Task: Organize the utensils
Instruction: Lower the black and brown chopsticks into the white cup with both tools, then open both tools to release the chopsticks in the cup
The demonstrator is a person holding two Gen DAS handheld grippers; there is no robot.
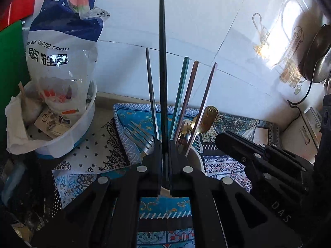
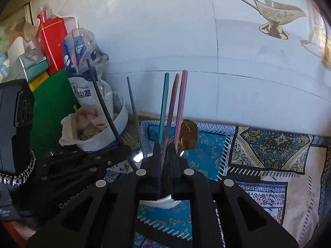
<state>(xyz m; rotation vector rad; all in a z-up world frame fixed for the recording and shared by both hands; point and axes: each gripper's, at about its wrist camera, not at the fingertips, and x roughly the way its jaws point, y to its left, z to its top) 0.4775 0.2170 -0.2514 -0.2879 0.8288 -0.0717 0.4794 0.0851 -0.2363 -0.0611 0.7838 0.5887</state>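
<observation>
Above the white cup (image 1: 195, 157) on the tabletop, the left gripper (image 1: 165, 144) has its jaws clamped on a dark chopstick (image 1: 162, 72) and the right gripper (image 2: 165, 150) on a pink chopstick (image 2: 170, 111) — both thin sticks could slip, or tip the cup.

The wall (image 1: 206, 31) behind is made of big white tiles with thin dark lines between them. Some tiles have brown pictures of cups and jugs (image 2: 275, 20) on them. Bright sunlight (image 1: 269, 41) shines on the wall at the right. A cloth with blue patterns (image 2: 269, 150) covers the counter.
</observation>
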